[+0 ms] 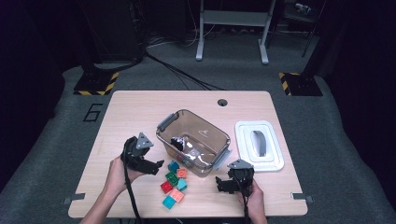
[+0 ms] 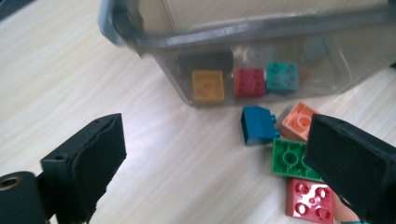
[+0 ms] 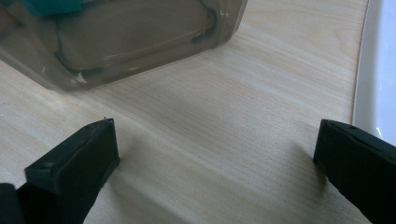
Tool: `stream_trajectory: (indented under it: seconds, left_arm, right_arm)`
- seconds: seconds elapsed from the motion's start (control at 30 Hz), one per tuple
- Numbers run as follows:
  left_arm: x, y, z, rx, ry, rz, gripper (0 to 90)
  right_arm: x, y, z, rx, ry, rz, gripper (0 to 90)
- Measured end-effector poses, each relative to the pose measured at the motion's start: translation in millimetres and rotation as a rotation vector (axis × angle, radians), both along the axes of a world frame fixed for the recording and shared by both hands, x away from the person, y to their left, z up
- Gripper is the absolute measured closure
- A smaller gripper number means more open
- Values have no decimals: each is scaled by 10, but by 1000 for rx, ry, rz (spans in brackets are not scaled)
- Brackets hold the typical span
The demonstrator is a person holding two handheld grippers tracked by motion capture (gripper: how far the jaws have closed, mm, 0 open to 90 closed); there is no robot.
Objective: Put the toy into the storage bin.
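Bricks (image 1: 173,185) loose by bin (image 1: 164,125). L gripper (image 1: 158,165) jaws apart, empty; R gripper (image 1: 220,183) same. Center L on blue brick (image 2: 258,125), square up before closing.

The work surface is a light wood-grain table (image 1: 135,112) with rounded corners and a round cable hole (image 1: 222,102) near its far edge. A clear plastic bin (image 1: 164,136) with grey latch handles stands at the centre. A white lid (image 1: 244,147) lies flat just beside it, on the right. A cluster of loose building bricks (image 1: 174,185) lies on the near side of the bin — teal, green, red and salmon pieces, some touching. Two grey brackets (image 1: 74,199) sit at the near corners.
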State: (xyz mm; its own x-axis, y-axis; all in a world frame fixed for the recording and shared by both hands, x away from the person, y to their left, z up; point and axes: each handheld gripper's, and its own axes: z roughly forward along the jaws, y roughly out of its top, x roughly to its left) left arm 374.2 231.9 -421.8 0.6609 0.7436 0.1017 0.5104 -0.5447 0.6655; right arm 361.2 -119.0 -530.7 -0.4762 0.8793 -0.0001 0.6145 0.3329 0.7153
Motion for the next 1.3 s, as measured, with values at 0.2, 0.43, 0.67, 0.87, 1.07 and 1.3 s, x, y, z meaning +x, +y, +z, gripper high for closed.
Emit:
stream_trajectory:
  seconds: [0.2,0.43,0.67,0.87,1.07,1.3]
  left_arm:
    - [-86,-53,-339,-22,55,-5,14]
    - [-186,-167,-610,-5,93,-40,10]
    - [-242,-235,-740,0,118,-46,3]
    - [-284,-262,-776,-3,114,-84,205]
    - [-303,-276,-799,1,121,-122,425]
    - [-290,-248,-798,10,120,-116,556]
  right_arm:
    - [0,0,0,0,0,0,0]
    - [0,0,0,0,1,0,0]
    - [0,0,0,0,0,0,0]
    - [0,0,0,0,0,0,0]
    - [0,0,0,0,1,0,0]
    - [0,0,0,0,0,0,0]
